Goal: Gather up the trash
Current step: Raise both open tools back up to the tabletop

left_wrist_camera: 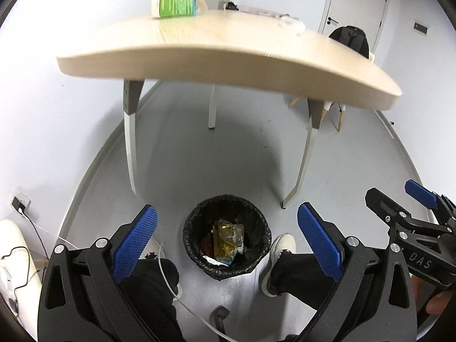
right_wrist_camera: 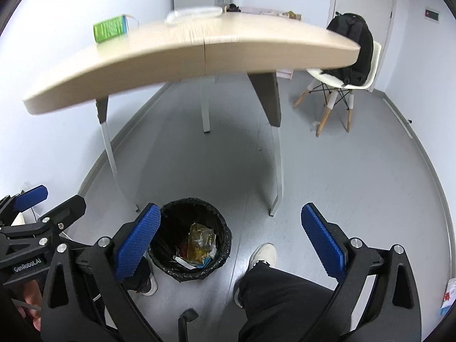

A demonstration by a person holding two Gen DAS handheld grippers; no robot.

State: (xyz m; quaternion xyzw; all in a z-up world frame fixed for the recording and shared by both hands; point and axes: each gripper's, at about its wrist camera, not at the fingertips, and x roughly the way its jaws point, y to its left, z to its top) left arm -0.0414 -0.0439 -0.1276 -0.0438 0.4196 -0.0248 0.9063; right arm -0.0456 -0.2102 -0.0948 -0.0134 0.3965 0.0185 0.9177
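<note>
1. On the pale wooden table (left_wrist_camera: 228, 48), the trash yet to be gathered lies well apart from both grippers: a green-labelled bottle (left_wrist_camera: 178, 5) on its side near the far left edge, and what looks like clear crumpled plastic (left_wrist_camera: 292, 24) toward the right, though blur makes that uncertain.
2. The bottle is probably light and stiff, apt to roll; a hold across its labelled middle seems surest. The plastic, if that is what it is, should be soft and nearly weightless, so a pinch anywhere on a fold would do.
3. Below, on the grey floor, the black-lined bin (left_wrist_camera: 227, 235) stands between the person's feet with wrappers (left_wrist_camera: 228, 236) in it.
4. The left gripper (left_wrist_camera: 230, 243) hangs low over the bin, jaws spread wide and empty.
5. The right gripper (right_wrist_camera: 233, 243) sits just beside it at the same height, likewise splayed and holding nothing, pointing forward under the table edge.
</note>
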